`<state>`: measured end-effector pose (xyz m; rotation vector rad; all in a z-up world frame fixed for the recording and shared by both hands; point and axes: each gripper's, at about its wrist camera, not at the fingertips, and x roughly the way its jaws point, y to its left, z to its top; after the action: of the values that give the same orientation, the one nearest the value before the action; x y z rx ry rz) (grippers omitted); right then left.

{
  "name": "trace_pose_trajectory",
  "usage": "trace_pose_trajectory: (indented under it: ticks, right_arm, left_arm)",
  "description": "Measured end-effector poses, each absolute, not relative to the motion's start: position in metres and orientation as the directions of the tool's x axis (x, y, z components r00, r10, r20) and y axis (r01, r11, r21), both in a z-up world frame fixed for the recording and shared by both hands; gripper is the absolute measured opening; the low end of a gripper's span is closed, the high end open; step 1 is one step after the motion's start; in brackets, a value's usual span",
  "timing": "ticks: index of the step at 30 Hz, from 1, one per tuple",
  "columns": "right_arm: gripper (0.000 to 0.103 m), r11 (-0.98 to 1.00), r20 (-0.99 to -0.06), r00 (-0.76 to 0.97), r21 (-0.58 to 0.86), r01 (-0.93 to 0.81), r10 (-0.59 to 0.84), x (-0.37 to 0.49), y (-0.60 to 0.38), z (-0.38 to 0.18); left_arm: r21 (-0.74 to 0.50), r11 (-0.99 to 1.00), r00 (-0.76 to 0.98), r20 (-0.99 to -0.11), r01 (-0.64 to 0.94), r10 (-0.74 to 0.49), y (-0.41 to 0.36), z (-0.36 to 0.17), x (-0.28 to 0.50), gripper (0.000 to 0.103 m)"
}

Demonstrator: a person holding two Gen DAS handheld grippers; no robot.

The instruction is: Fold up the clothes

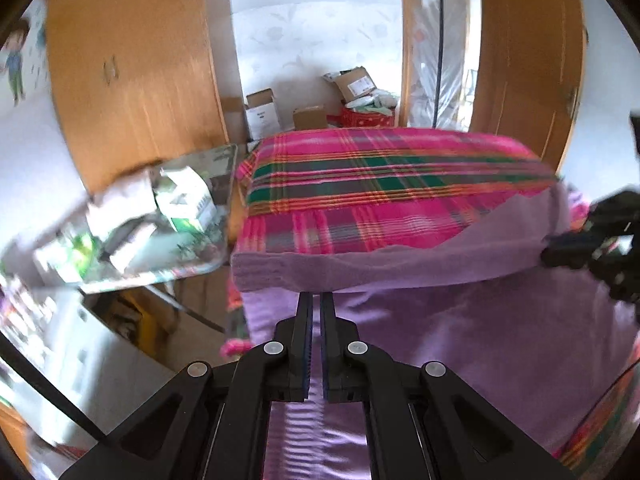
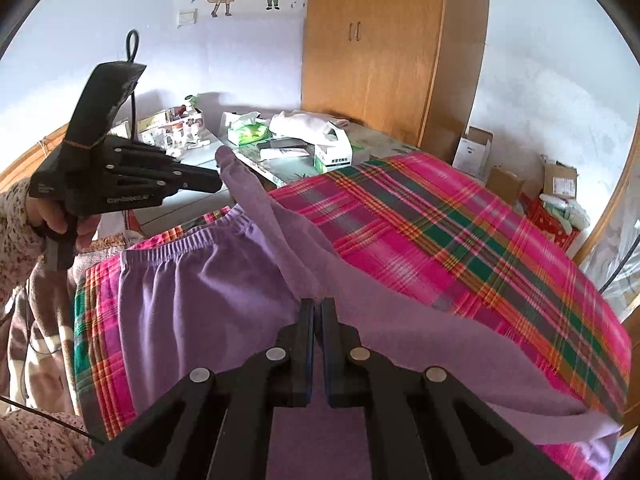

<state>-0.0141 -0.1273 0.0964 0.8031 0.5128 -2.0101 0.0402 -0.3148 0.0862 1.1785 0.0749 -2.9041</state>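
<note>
A pair of soft lilac-purple knit trousers with a gathered elastic waistband (image 2: 192,292) lies on a bed covered by a pink, green and orange plaid blanket (image 2: 460,240). The waistband end rests flat near the blanket's left edge, while the leg end is lifted off the bed and stretched in a taut band between the two tools.

The left hand-held gripper (image 1: 316,300) is clenched on the raised purple edge, its dark fingers (image 1: 305,320) pressed together with cloth between them; in the right wrist view it appears as a black pistol-shaped tool (image 2: 120,176) gripped by a hand (image 2: 60,220) in a floral sleeve, its tip meeting a peak of the fabric. The right hand-held gripper (image 2: 317,308) is likewise clamped on the trousers' edge.

Beside the bed stands a glass-topped surface (image 2: 280,168) carrying a green-and-white tissue box (image 2: 334,154), wipes and white cloth. Behind it rises an orange wooden wardrobe (image 2: 372,48). Cardboard boxes (image 2: 476,152) sit on the floor against the white wall.
</note>
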Motion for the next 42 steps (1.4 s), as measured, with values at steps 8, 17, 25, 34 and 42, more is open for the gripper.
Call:
trace_pose_trajectory:
  ticks: [8, 17, 25, 34, 42]
  right_arm:
    - [0.004, -0.534, -0.721, -0.397, -0.044, 0.844, -0.568, -0.003, -0.126, 0.076]
    - [0.004, -0.544, -0.735, -0.373, -0.008, 0.839, -0.566, -0.004, -0.125, 0.062]
    - [0.004, -0.545, -0.755, -0.347, 0.015, 0.839, -0.556, -0.002, -0.125, 0.049]
    - [0.004, -0.557, -0.741, -0.346, 0.045, 0.829, -0.575, -0.001, -0.123, 0.050]
    - [0.004, -0.555, -0.734, -0.352, 0.041, 0.831, -0.580, 0.005, -0.117, 0.054]
  left_arm:
    - [-0.352, -0.925, -0.722, -0.676, 0.144, 0.146, -0.339, 0.055, 0.059, 0.008]
    - [-0.655, -0.736, -0.767, -0.556, 0.169, 0.319, -0.342, 0.030, 0.076, 0.034]
    - [-0.763, -0.607, -0.812, -0.490, 0.223, 0.318, -0.353, 0.020, 0.080, 0.034]
    - [-0.804, -0.487, -0.800, -0.521, 0.343, 0.297, -0.370, 0.006, 0.065, 0.034]
    - [-0.814, -0.399, -0.794, -0.544, 0.422, 0.271, -0.377, -0.005, 0.070, 0.034]
